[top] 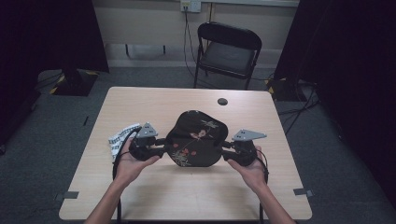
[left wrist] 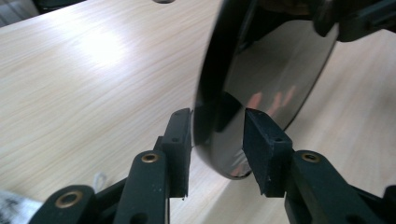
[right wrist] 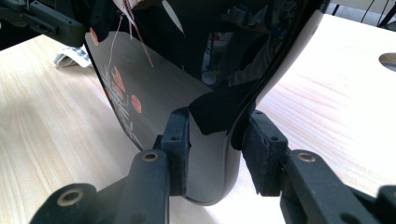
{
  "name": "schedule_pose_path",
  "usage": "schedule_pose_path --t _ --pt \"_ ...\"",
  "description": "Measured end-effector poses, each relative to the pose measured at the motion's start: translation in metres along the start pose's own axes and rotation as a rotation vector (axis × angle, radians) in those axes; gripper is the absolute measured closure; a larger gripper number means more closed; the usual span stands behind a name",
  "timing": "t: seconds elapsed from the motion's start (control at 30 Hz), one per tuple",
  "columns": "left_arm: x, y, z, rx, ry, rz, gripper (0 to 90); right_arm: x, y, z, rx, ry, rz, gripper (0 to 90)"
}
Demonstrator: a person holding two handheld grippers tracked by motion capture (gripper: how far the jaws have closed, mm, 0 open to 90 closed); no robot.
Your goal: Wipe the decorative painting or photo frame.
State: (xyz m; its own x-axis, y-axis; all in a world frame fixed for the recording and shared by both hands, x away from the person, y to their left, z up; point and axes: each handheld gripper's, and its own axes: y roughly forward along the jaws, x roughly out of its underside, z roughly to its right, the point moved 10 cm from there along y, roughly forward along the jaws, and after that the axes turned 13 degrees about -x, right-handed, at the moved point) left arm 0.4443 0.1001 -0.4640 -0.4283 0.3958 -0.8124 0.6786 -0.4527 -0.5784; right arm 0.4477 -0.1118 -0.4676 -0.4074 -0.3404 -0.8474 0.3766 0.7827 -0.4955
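A black lacquered tray (top: 196,137) with red and gold flowers sits between my two grippers at the middle of the wooden table (top: 187,196). My left gripper (top: 162,148) clamps the tray's left rim. In the left gripper view the glossy tray (left wrist: 271,70) stands tilted, and the left gripper (left wrist: 217,116) has one pad on each side of its curved rim. My right gripper (top: 226,150) grips the opposite rim. In the right gripper view the tray (right wrist: 163,79) rises off the tabletop, and the right gripper (right wrist: 217,116) presses both pads on its upturned edge.
A black-and-white patterned cloth (top: 122,137) lies just left of the left hand. A round cable hole (top: 222,101) is in the table's far side. A black folding chair (top: 229,51) stands beyond the table. Dark curtains flank the room.
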Motion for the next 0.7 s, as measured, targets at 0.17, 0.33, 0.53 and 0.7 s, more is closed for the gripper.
schedule_pose_path --t 0.17,0.33,0.53,0.7 --pt "-0.002 -0.001 -0.003 -0.006 -0.019 0.0 52.6 0.0 0.0 -0.001 -0.004 -0.003 -0.001 61.7" --pt "0.002 -0.005 -0.011 -0.039 -0.048 -0.015 41.9 -0.005 -0.005 -0.001 -0.007 -0.013 0.002 49.4" --pt "0.0 -0.017 -0.024 -0.1 -0.065 0.01 34.4 -0.015 -0.02 -0.001 0.012 -0.012 0.058 38.3" --pt "0.004 -0.03 -0.038 -0.137 -0.073 0.028 32.6 -0.018 -0.038 0.006 0.045 0.012 0.099 32.6"
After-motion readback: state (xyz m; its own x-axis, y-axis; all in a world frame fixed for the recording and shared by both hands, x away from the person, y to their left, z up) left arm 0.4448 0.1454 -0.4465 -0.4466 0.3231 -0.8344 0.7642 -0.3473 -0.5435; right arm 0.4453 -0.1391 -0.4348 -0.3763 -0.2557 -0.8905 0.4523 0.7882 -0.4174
